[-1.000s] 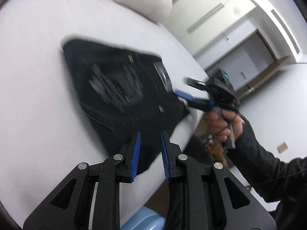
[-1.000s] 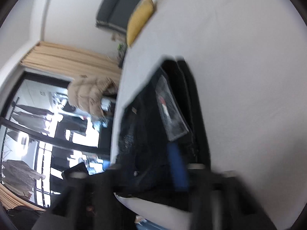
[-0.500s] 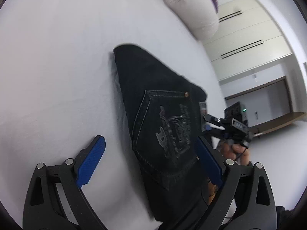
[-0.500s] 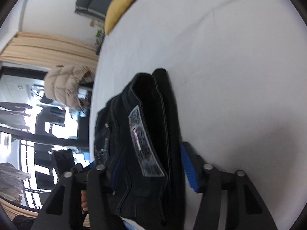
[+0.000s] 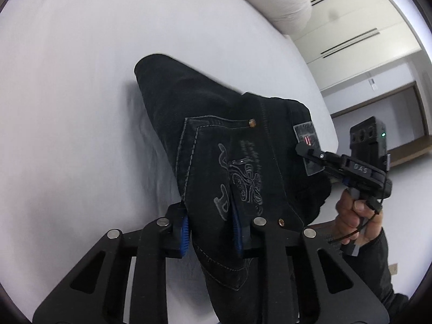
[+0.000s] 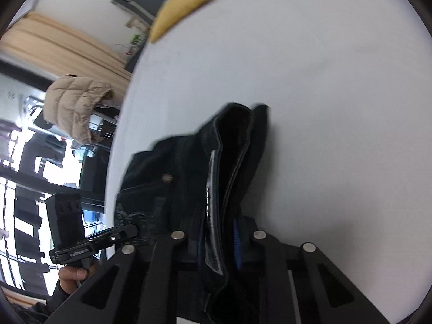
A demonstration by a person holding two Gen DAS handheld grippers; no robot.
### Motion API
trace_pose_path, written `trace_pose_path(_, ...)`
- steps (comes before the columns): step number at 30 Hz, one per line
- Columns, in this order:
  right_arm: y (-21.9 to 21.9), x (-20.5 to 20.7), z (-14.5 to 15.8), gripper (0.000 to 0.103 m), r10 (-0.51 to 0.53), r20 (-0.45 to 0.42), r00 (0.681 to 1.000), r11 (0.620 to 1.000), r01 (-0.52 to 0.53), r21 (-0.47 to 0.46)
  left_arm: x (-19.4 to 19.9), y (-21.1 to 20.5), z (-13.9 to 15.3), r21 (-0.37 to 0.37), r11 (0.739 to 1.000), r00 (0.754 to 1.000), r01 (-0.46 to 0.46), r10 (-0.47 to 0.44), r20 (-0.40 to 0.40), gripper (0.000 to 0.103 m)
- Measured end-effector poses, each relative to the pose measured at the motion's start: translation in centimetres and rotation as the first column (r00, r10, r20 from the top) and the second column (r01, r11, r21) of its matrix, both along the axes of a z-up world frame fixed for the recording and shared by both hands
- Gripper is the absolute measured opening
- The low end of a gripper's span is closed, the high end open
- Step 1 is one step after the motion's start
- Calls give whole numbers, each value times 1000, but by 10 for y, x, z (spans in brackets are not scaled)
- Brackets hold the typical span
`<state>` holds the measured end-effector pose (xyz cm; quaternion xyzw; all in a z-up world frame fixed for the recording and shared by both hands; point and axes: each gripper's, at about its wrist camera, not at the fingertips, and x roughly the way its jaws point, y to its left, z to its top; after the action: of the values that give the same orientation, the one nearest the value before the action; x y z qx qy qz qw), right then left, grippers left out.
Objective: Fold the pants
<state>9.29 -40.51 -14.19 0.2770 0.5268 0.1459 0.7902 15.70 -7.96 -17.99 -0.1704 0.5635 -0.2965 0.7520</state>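
Observation:
The folded black jeans point(image 5: 216, 140) lie near the edge of a white bed point(image 5: 67, 108), back pocket with pale stitching facing up. My left gripper point(image 5: 210, 226) is shut on the near edge of the jeans by the pocket. My right gripper point(image 6: 218, 243) is shut on the waistband with its grey label point(image 6: 213, 216). The right gripper also shows in the left wrist view point(image 5: 310, 151), clamped at the label. The left gripper shows in the right wrist view point(image 6: 127, 232), at the jeans' left edge. The jeans point(image 6: 189, 167) are lifted and bunched between both grippers.
A large pale pillow point(image 5: 272, 2) lies at the far side of the bed, white wardrobe doors point(image 5: 351, 27) behind it. A yellow cushion point(image 6: 183, 8) lies at the bed's far corner. A beige puffer jacket point(image 6: 73, 102) hangs beside the bed, by curtains and windows.
Both grippers were open around the jeans half a second ago; now both have shut on them. The jeans' near edge has risen off the bed and bunched up.

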Motion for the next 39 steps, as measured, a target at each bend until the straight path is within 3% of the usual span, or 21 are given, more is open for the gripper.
trace_pose_path(3, 19, 19, 21, 19, 18, 49, 999, 1000, -18, 0, 16, 22, 28, 32, 999, 997, -11, 9, 77, 23)
trace_pose_path(8, 55, 71, 28, 18, 40, 82, 996, 998, -43, 35, 26, 44, 58, 111, 992, 983, -55, 34, 183, 23)
trace_pose_path(13, 95, 131, 9, 18, 50, 53, 997, 998, -52, 40, 42, 47, 50, 157, 983, 980, -99, 70, 185, 23)
trace_pose_path(18, 99, 165, -28, 18, 22, -11, 1000, 998, -21, 62, 72, 62, 11, 158, 980, 986, -124, 103, 133, 23)
trace_pose_path(20, 94, 168, -44, 23, 3, -34, 999, 997, 0, 75, 77, 68, -7, 130, 982, 987, -135, 123, 100, 25)
trace_pose_path(21, 90, 167, -53, 31, -10, -40, 999, 996, 13, 84, 77, 72, -14, 127, 982, 987, -140, 129, 92, 30)
trace_pose_path(24, 81, 160, -68, 36, -29, -10, 1000, 989, 30, 148, 80, 84, -28, 111, 980, 983, -163, 152, 103, 47)
trace_pose_path(27, 72, 151, -72, 47, -61, 4, 998, 972, 58, 227, 73, 88, -33, 81, 979, 977, -187, 177, 115, 52)
trace_pose_path(29, 67, 140, -62, 58, -101, 14, 995, 972, 96, 213, 64, 95, -23, 101, 972, 967, -213, 196, 160, 52)
trace_pose_path(31, 63, 125, -48, 71, -145, 44, 988, 977, 137, 161, 40, 102, -1, 121, 963, 947, -242, 207, 246, 55)
trace_pose_path(33, 63, 102, -23, 71, -167, 120, 979, 985, 160, 66, 11, 100, 29, 174, 941, 904, -290, 209, 374, 70)
trace_pose_path(35, 68, 77, 5, 71, -171, 216, 961, 984, 179, -18, -24, 93, 63, 213, 916, 826, -341, 183, 532, 84)
trace_pose_path(36, 74, 59, 25, 74, -172, 283, 943, 978, 199, -67, -46, 87, 83, 222, 901, 772, -373, 168, 613, 92)
trace_pose_path(38, 83, 37, 52, 81, -164, 374, 913, 965, 226, -129, -80, 64, 119, 217, 880, 684, -422, 151, 713, 101)
trace_pose_path(39, 91, 17, 72, 90, -162, 445, 881, 950, 261, -172, -101, 58, 135, 209, 867, 630, -452, 145, 763, 103)
